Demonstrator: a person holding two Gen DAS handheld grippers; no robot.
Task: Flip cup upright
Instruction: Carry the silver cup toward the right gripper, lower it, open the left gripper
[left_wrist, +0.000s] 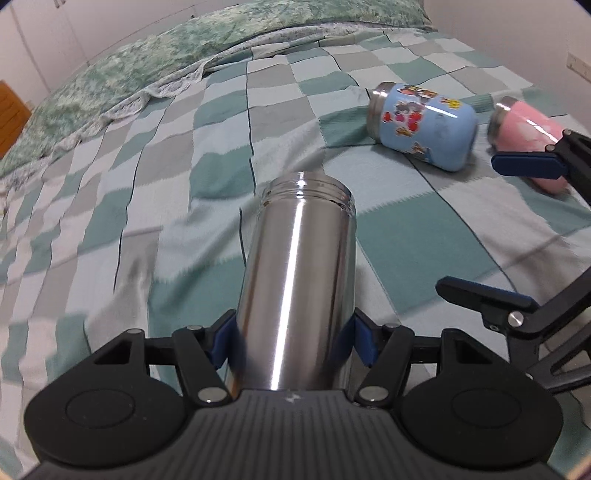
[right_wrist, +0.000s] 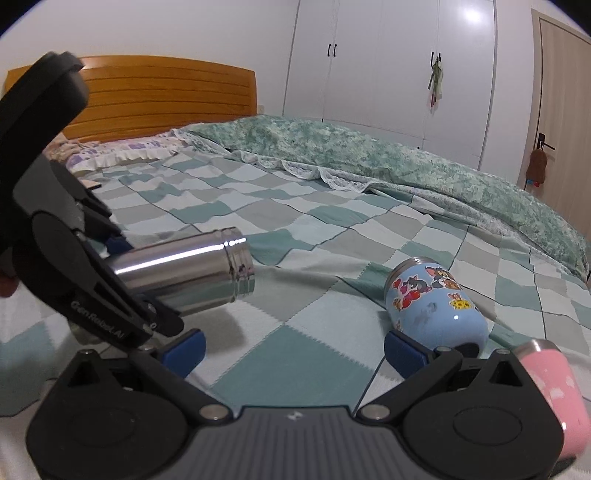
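Observation:
My left gripper (left_wrist: 293, 341) is shut on a steel cup (left_wrist: 299, 280), held near its base, open threaded end pointing away. In the right wrist view the steel cup (right_wrist: 184, 273) is held roughly level above the bed, mouth to the right. A blue cartoon cup (left_wrist: 421, 125) lies on its side on the checked bedspread; it also shows in the right wrist view (right_wrist: 436, 306). A pink cup (left_wrist: 528, 129) lies on its side beside it, also at the right wrist view's lower right (right_wrist: 554, 391). My right gripper (right_wrist: 293, 352) is open and empty, low over the bed, in front of the blue cup.
A checked green-and-grey bedspread (left_wrist: 184, 184) covers the bed. A rumpled green quilt (right_wrist: 369, 162) lies along the far side. A wooden headboard (right_wrist: 166, 99), pillows, white wardrobes (right_wrist: 388, 66) and a door (right_wrist: 565, 110) stand beyond.

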